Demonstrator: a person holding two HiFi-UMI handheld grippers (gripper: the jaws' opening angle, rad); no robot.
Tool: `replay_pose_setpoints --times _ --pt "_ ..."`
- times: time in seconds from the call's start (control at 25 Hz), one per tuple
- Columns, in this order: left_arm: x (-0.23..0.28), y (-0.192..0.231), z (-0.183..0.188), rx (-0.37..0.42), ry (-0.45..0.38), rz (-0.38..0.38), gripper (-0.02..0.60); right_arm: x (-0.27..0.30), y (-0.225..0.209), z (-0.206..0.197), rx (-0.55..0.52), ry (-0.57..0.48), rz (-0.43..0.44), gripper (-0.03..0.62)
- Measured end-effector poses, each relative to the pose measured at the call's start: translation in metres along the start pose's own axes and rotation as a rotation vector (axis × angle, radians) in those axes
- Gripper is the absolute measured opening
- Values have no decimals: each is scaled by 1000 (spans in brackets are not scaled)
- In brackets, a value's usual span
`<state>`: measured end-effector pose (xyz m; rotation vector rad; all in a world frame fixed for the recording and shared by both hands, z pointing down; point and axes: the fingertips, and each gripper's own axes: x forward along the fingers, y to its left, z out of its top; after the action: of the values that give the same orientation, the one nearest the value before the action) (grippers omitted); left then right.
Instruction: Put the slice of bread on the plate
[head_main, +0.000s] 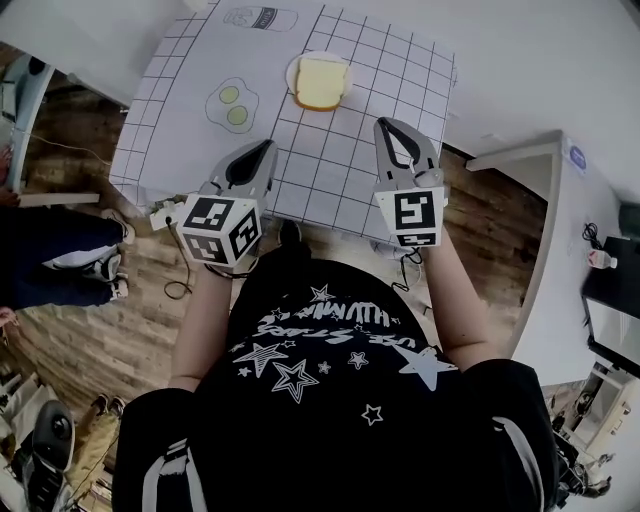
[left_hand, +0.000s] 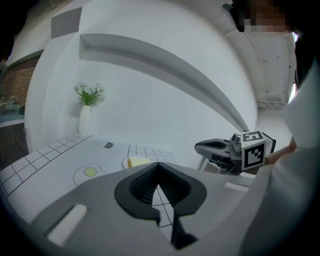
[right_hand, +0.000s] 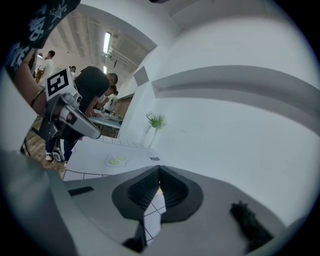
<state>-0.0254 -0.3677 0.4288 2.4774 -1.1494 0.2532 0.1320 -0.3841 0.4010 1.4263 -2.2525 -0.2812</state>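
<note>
1. One white mat (head_main: 330, 170) with a black grid fills the upper middle of the head view and bears everything else.
2. Two grippers hover over its lower edge, the left gripper (head_main: 266, 148) at centre left and the right gripper (head_main: 384, 123) at centre right. Each gripper's own view shows its jaws pressed together with nothing between them, so both are clenched and empty.
3. Small and round, the plate (head_main: 291, 72) sits at top centre, well apart from both grippers.
4. Smallest, the slice of bread (head_main: 321, 82) lies flat on the plate, covering most of it. I judge it light, soft and easily crushed or torn. A gentle pinch across the firmer crust edge would suit it, never the middle. The task looks done.
</note>
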Motion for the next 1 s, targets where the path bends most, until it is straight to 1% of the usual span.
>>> replay_pose_setpoints --times 0.4,0.68,0.84,1.0 --pt "-35 -77 -25 18 -26 45 9 -82 2 -8 29 -88 43 14" --pt "-63 -124 -38 35 -51 61 9 -135 13 -9 24 -120 68 14" --pt "-75 -148 -45 28 -67 74 9 -165 21 -12 -3 -122 86 14" --pt "-86 -166 -50 29 -74 85 9 -188 20 -15 -13 -122 88 14"
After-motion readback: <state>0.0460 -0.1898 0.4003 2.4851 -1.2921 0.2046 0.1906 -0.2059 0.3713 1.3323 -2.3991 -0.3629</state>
